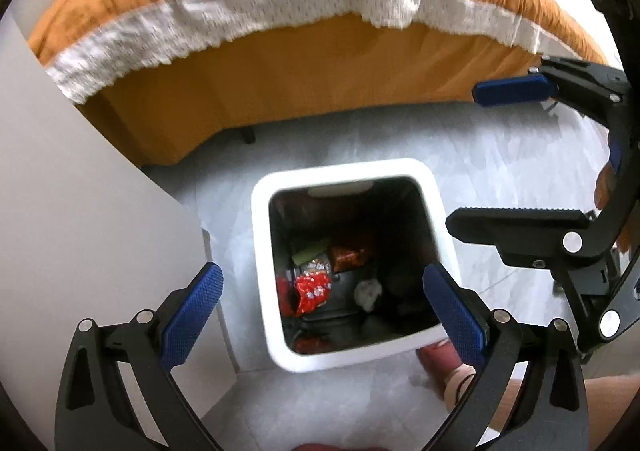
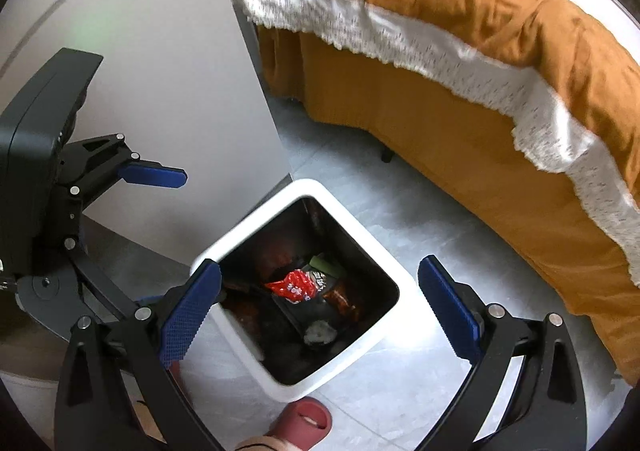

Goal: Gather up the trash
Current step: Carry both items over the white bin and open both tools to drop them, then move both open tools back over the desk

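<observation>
Seen from above, looking down along both tools. Largest: a bed (image 1: 280,63) under an orange cover with a white lace band, beyond the bin. To the bin's left, a pale grey cabinet side (image 2: 172,99). Grey tiled floor (image 1: 500,171) all around.

On the floor, near the bed's foot and against the cabinet: a white square bin (image 1: 264,251) with a dark liner, open on top. Inside it, already collected: a red wrapper (image 1: 312,291), a brown packet (image 1: 348,257), a green scrap (image 1: 308,251), a crumpled white tissue (image 1: 368,291).

Left gripper (image 1: 320,311) directly above the bin's opening, fingers (image 1: 192,311) spread wide, nothing between them. Right gripper (image 2: 316,319) likewise above the bin, a little to its right side, fingers (image 2: 450,311) released and bare.

No loose trash visible outside the bin, so probably the drop is done and the next piece must be sought away from the bin. Neither side clearly nearer to anything. In the way below: a pink slipper (image 2: 304,423) just beside the bin's near edge.
</observation>
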`<state>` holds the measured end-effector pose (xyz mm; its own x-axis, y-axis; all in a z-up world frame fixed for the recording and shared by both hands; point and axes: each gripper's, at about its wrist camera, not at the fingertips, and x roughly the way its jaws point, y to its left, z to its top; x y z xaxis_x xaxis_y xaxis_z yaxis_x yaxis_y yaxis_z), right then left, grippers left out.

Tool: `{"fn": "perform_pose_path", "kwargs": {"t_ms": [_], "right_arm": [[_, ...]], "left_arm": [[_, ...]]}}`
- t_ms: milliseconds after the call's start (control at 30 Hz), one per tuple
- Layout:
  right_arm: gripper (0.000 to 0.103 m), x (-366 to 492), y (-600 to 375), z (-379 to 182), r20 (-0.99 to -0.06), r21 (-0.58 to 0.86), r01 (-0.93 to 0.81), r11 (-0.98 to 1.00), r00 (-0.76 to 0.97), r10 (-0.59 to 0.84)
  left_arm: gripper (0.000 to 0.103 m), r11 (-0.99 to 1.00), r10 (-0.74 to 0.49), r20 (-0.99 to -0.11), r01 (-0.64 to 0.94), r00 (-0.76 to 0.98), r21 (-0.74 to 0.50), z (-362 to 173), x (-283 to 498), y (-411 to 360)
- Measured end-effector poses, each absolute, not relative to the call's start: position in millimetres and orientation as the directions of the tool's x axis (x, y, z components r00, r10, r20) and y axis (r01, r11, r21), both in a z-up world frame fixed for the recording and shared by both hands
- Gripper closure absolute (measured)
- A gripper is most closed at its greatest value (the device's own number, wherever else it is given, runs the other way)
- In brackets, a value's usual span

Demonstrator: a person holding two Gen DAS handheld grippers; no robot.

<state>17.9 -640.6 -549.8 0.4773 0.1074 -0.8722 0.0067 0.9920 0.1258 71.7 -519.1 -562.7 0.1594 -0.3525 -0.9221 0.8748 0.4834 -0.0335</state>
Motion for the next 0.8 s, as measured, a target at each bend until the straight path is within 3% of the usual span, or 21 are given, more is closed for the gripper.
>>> {"fn": "perform_pose_path", "kwargs": {"t_ms": [133,367,467,800], "right_arm": [[0.005,13,-644,-501,-0.863,0.153,0.052,0.987,0.494,0.108],[0.005,2,-637,-360,-0.776,0.177,0.073,0.981,0.624,0.094],[0.005,3,-634,-307,-0.728,0.27,0.091,0.959,0.671,0.141],[0.005,34,-556,-183,-0.582,0.257,-0.064,0.964,0.786,0.208]], "left_arm": [[0.005,0.516,-0.364,-0.911,0.856,0.194,-0.024,-515,72,-516],[0.005,0.591,-0.432,-0.849,0.806,0.303,-0.013,-361,55,-494],[0.005,0.624,-0.444,-0.837,0.78,0.32,-0.033,-304,50,-482],[0.005,0.779,-0.42,-0.711,0.626,0.564,0.037,-161,56,-380]]}}
